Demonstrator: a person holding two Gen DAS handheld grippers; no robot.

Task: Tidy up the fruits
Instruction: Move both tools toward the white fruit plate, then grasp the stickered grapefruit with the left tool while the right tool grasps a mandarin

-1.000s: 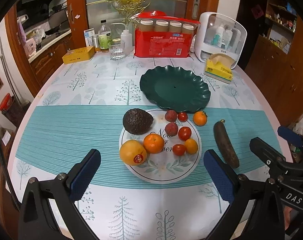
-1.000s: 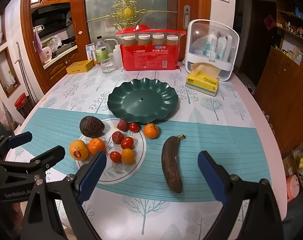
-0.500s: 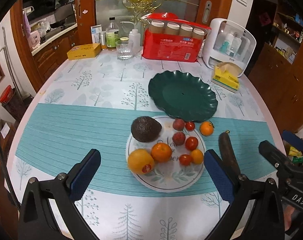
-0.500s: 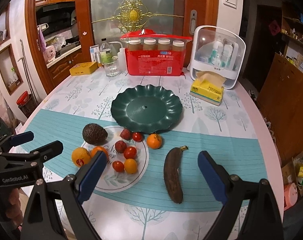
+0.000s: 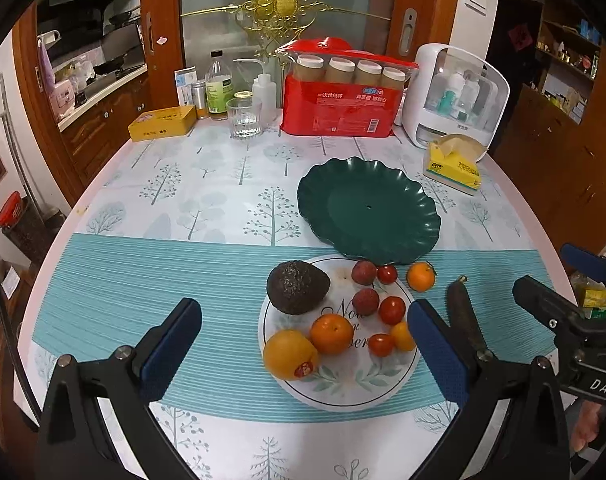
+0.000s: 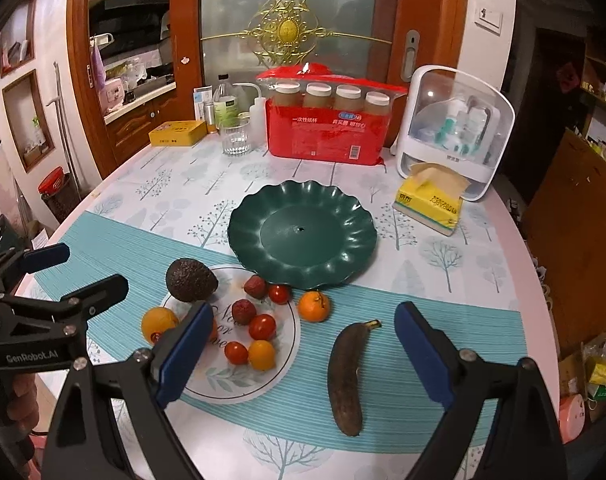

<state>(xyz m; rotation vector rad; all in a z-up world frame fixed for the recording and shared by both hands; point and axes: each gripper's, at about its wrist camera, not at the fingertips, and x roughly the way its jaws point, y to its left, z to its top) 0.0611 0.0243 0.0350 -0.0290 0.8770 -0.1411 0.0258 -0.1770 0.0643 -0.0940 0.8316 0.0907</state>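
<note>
Two grippers, both spread wide w/ nothing between the pads: our left gripper [image 5: 303, 344] hangs over the near edge of the white round printed plate [image 5: 343, 394], our right gripper [image 6: 299, 344] over the teal striped table runner [image 6: 423, 300] just right of it. Fruit is mostly on that plate: dark bumpy avocado [image 5: 297, 287] at far left, big yellow-orange citrus w/ sticker [image 5: 289, 354] near left, an orange mandarin [image 5: 332, 333] beside it, plus small red and yellow tomatoes and two dull-red lychee-like fruits. Off the plate: a small tangerine [image 6: 313, 306] just right of its far rim, and a blackened overripe banana [image 6: 346, 376] lying on the runner, roughly betw. the right gripper's fingers. Dark green scalloped plastic dish [image 6: 303, 236] sits empty, far side, its rim touching or overlapping the white plate. We judge no pick has started; approach stage. Next prob. lower right gripper onto the banana, close gently (soft skin), carry to green dish.
</note>
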